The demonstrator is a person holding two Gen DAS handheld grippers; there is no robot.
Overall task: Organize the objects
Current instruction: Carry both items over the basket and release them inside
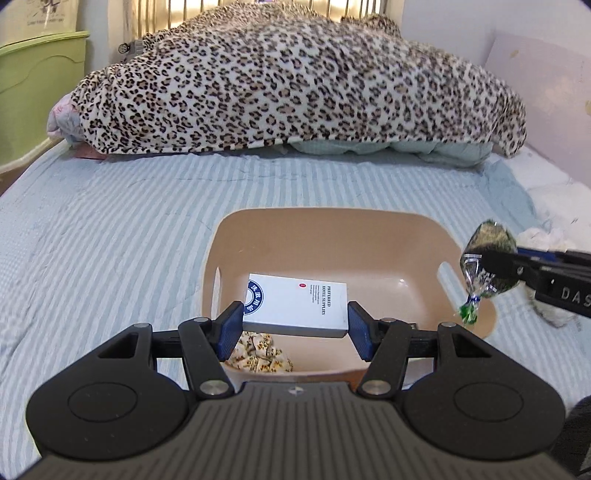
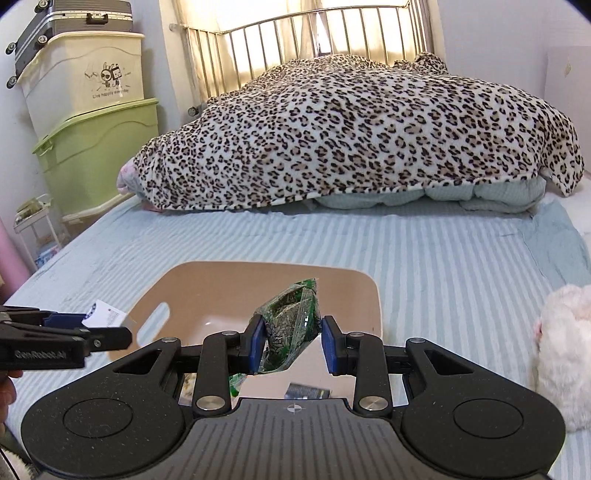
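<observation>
A tan plastic basin [image 1: 332, 229] sits on the striped bed; it also shows in the right wrist view [image 2: 229, 280]. My left gripper [image 1: 293, 326] is shut on a white box [image 1: 299, 306] with blue print, held over the basin. It shows from the side in the right wrist view [image 2: 105, 332]. A patterned cloth item [image 1: 262, 356] lies in the basin below. My right gripper [image 2: 293, 345] holds a green clear snack packet [image 2: 291, 328] over the basin; its right pad stands a little off the packet. In the left wrist view the packet [image 1: 484, 258] hangs at the basin's right rim.
A leopard-print blanket [image 2: 351, 136] heaps over bedding at the far end. Stacked storage bins [image 2: 92, 122] and a suitcase [image 2: 74, 18] stand at the left. A white plush toy [image 2: 565, 350] lies at the right. A small dark item [image 2: 308, 391] lies in the basin.
</observation>
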